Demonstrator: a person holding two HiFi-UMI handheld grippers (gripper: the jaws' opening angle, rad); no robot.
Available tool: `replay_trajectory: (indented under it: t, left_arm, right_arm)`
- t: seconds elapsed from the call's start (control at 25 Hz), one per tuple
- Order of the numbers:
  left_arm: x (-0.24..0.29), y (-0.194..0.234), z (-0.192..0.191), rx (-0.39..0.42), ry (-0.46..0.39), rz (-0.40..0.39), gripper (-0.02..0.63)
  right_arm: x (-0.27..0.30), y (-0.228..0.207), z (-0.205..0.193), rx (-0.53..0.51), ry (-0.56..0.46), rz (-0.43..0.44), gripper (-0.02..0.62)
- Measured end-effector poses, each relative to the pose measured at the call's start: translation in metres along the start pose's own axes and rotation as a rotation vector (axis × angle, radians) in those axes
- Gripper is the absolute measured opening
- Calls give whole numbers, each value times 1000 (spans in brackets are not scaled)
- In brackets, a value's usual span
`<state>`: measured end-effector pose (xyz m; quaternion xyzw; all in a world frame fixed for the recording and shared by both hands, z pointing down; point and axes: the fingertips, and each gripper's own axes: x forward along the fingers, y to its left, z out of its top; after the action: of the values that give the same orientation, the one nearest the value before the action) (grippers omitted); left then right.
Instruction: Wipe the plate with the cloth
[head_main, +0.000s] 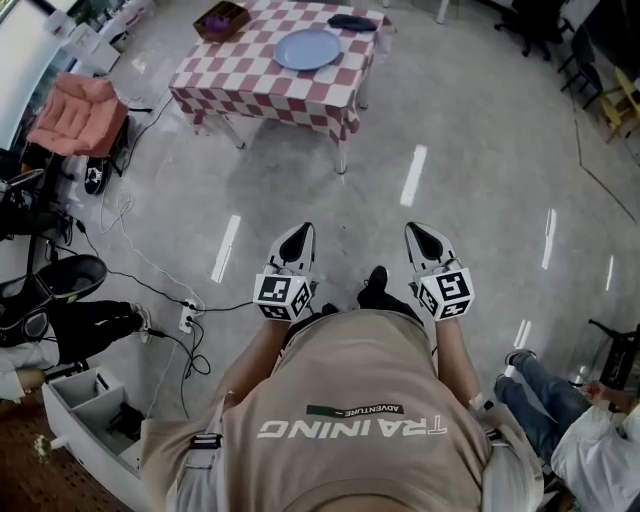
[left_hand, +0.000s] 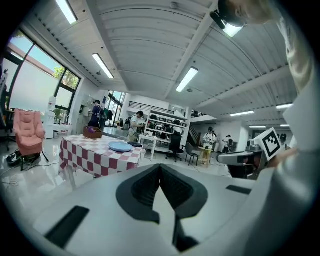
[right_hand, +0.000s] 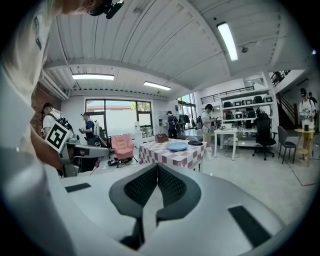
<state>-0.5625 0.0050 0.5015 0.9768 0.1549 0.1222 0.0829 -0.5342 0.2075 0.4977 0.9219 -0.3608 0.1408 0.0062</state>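
Note:
A blue plate (head_main: 308, 48) lies on a table with a red and white checked cover (head_main: 240, 75), far ahead across the floor. A dark folded cloth (head_main: 352, 22) lies just beyond the plate, near the table's far right corner. The plate (left_hand: 120, 146) and the cloth (left_hand: 135, 144) show small in the left gripper view, and the plate (right_hand: 177, 147) and cloth (right_hand: 195, 143) in the right gripper view too. My left gripper (head_main: 303, 233) and right gripper (head_main: 418, 232) are held side by side over bare floor, well short of the table. Both are shut and hold nothing.
A brown basket (head_main: 221, 19) sits at the table's far left corner. A pink armchair (head_main: 80, 112) stands left of the table, with cables and a power strip (head_main: 187, 318) on the floor nearby. A seated person's legs (head_main: 540, 385) are at the right. People and office chairs stand further back.

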Motion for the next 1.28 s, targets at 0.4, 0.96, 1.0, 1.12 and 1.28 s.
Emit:
replay_trajectory:
  t: [0.4,0.96,1.0,1.12,1.28]
  left_arm:
    - [88,-14,24,-45,-39,93,12]
    - [179,23,35,-43,-10,133,12]
    - [188,28,37,-48,-9,129,12]
    - [213,42,47,-51,2,104,12]
    - [244,62,65,-37,2,68,12]
  right_arm:
    - [39,-87,23,-43,9,93,17]
    - [122,-148,24,-3,49,158,17]
    - [131,-151,27,-7,48,156,17]
    - [154,-158,44,-7,41,136,17]
    - [190,-168,68,-6,10,107,17]
